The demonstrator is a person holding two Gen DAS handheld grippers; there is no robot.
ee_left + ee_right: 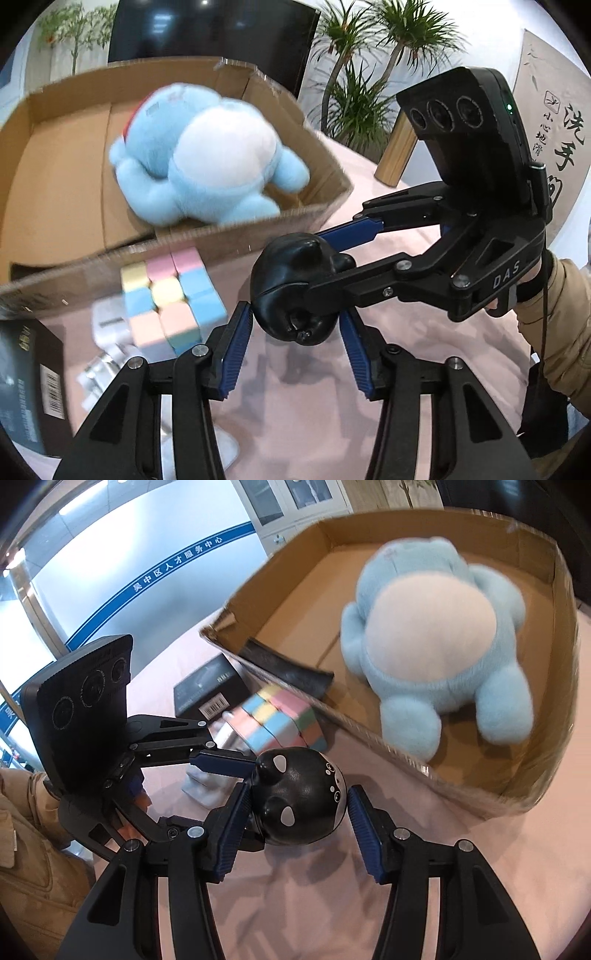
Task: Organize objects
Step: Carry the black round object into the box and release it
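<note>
Black panda ball toy [295, 288] sits just above the pink cloth [406, 350], outside the cardboard box [55, 280], beside the pastel cube [170, 295].

Left wrist view: left gripper [295, 332] is part open, blue pads flanking the toy on both sides. Contact looks close, but I cannot tell if it is a real grip. The right gripper's fingers straddle the same toy from the right. The blue plush [207, 158] is already in the box.

Right wrist view: right gripper [295, 812] is part open. Near pad is on the toy [299, 797], far pad shows a thin gap. Grip unclear.

Looks like a handover or a joint pick. One gripper should close squarely across the round body before the other lets go, since it is glossy and could slip. Then lift over the box wall [369, 734], clear of the plush [436, 638].
</note>
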